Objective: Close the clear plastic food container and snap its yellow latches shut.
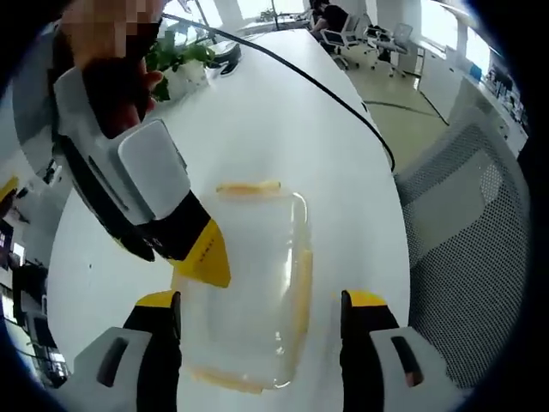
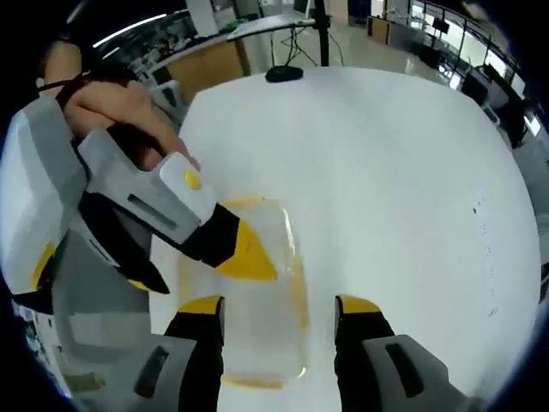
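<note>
A clear plastic food container (image 1: 257, 257) lies flat on the white table (image 1: 283, 129), with yellow latches (image 1: 249, 187) along its edges. My left gripper (image 1: 262, 305) hangs above its near part, jaws open and wide apart. The right gripper (image 1: 206, 257), held by a hand, comes in from the left, its yellow tip on the container's left edge. In the right gripper view the container (image 2: 274, 343) lies between the open jaws of my right gripper (image 2: 280, 307), and the left gripper (image 2: 247, 253) has its yellow tip on the lid. Whether the latches (image 2: 298, 296) are snapped shut I cannot tell.
A potted plant (image 1: 176, 56) and a black cable (image 1: 326, 86) lie at the table's far end. A mesh office chair (image 1: 472, 223) stands off the right edge. A small black object (image 2: 283, 73) and a stand pole (image 2: 322, 34) sit beyond the bare white table (image 2: 412, 172).
</note>
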`<state>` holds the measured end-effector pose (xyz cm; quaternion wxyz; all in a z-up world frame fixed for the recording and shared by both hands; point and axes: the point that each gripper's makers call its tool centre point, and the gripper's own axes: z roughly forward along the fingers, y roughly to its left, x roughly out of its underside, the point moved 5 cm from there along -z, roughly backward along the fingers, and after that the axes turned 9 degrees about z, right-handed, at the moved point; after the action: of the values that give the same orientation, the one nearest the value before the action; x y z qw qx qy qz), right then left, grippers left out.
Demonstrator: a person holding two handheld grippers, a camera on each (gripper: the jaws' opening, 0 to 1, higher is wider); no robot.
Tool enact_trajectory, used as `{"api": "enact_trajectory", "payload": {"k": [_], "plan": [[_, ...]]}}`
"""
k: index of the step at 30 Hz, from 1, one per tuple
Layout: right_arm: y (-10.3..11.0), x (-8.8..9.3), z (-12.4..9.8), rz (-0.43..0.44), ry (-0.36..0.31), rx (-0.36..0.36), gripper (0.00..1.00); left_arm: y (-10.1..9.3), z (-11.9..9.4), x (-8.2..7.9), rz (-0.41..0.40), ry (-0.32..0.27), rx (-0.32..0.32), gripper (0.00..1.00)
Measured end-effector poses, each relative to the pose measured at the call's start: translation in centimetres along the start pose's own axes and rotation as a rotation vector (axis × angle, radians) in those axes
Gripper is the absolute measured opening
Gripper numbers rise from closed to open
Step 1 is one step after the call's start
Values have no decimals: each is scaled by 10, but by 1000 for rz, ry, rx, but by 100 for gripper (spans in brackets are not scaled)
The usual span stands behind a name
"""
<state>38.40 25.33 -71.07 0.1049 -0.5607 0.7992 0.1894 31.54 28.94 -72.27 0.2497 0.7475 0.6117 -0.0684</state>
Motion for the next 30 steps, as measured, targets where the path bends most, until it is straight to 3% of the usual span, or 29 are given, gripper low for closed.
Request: {"api": "enact_trajectory", "payload": {"k": [2, 5, 16, 30], "plan": [[3, 0, -2, -9, -12, 7, 52, -1, -1, -2, -50, -20, 28, 76], [4, 1, -5, -12, -22, 23, 55, 2, -5, 0, -64, -19, 50, 75], [18, 9, -13, -20, -67, 50, 56, 14, -19, 11, -69, -54, 70, 72], [29, 18, -17, -44, -54, 67, 58, 12, -19, 19, -90, -26, 117, 74]]}}
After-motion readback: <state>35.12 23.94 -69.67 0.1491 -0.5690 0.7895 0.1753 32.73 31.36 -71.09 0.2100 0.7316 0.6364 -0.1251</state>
